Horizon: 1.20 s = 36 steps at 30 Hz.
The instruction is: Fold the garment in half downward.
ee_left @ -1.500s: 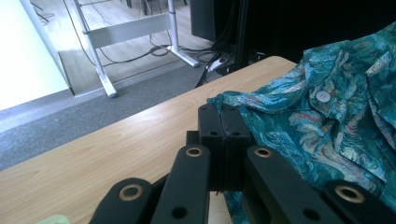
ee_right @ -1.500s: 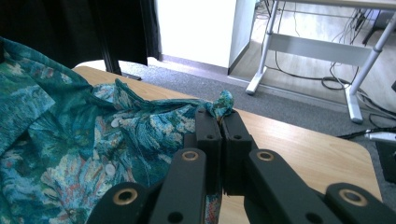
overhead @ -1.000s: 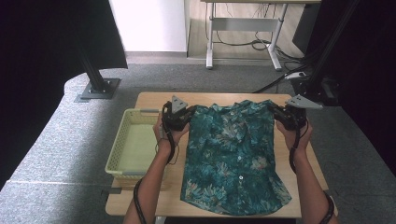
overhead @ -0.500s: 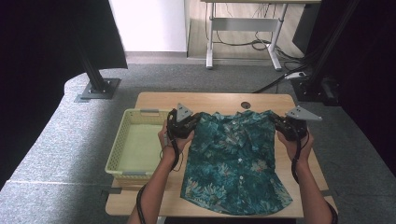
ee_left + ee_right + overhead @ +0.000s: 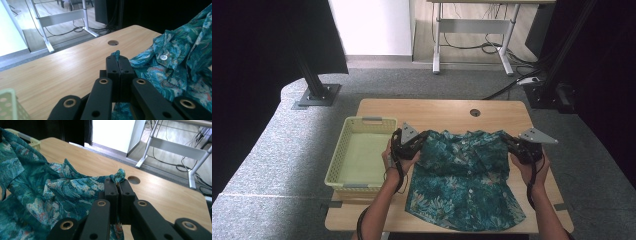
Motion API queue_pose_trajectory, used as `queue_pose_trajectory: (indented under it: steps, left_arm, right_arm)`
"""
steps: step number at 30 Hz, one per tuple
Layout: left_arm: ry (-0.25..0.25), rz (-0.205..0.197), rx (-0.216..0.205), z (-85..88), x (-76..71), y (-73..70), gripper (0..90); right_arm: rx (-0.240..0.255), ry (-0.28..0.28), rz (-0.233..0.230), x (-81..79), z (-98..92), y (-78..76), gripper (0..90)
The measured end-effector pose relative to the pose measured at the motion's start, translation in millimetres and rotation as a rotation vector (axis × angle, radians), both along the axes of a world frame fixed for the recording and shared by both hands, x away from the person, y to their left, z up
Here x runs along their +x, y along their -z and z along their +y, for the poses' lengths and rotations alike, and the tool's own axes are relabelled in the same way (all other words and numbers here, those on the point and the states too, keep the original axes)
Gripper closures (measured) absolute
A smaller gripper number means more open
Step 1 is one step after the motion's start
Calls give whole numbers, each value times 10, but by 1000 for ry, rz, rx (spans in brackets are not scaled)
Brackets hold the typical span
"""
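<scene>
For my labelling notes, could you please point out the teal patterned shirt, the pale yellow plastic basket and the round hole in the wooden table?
teal patterned shirt [image 5: 462, 185], high view, front panel
pale yellow plastic basket [image 5: 343, 148], high view, left rim
round hole [image 5: 475, 113], high view, its centre

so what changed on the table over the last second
Both hands drew back toward the person and came down, carrying the shirt's shoulders with them. The left gripper and right gripper were shut on the fabric throughout; nothing was let go. The shirt's top edge now lies farther from the table's far edge, and more of its hem hangs over the near edge. The basket stayed put.
</scene>
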<state>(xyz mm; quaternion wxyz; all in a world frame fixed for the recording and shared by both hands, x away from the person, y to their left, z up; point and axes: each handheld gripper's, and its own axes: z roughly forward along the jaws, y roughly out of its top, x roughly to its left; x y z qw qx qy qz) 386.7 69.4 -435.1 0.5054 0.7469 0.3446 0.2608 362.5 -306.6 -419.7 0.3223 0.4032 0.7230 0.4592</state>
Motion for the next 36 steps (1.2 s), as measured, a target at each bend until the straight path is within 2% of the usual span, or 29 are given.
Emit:
queue_pose_trajectory:
  steps: [7, 15, 16, 20, 25, 28, 32, 36]
  left_arm:
    - [12, 10, -9, 7, -82, 88, 895]
    - [27, 23, -12, 39, -275, 187, 895]
    - [30, 24, -14, 39, -303, 195, 894]
    - [48, 44, -12, 39, -408, 255, 894]
    - [75, 76, -12, 66, -606, 423, 893]
    - [83, 83, -11, 78, -671, 465, 892]
    - [103, 92, 7, 96, -847, 557, 891]
    - [114, 114, 51, 99, -964, 656, 889]
  right_arm:
    - [-15, 12, 33, -91, -48, 107, 869]
    - [0, -8, 51, -354, -138, 171, 869]
    - [0, -13, 56, -429, -146, 186, 868]
    - [1, -21, 70, -542, -159, 240, 868]
    - [-13, -37, 105, -755, -164, 411, 867]
    - [-9, -46, 113, -850, -172, 488, 866]
    - [-4, -55, 129, -1029, -205, 684, 865]
    - [7, -55, 166, -1152, -239, 858, 863]
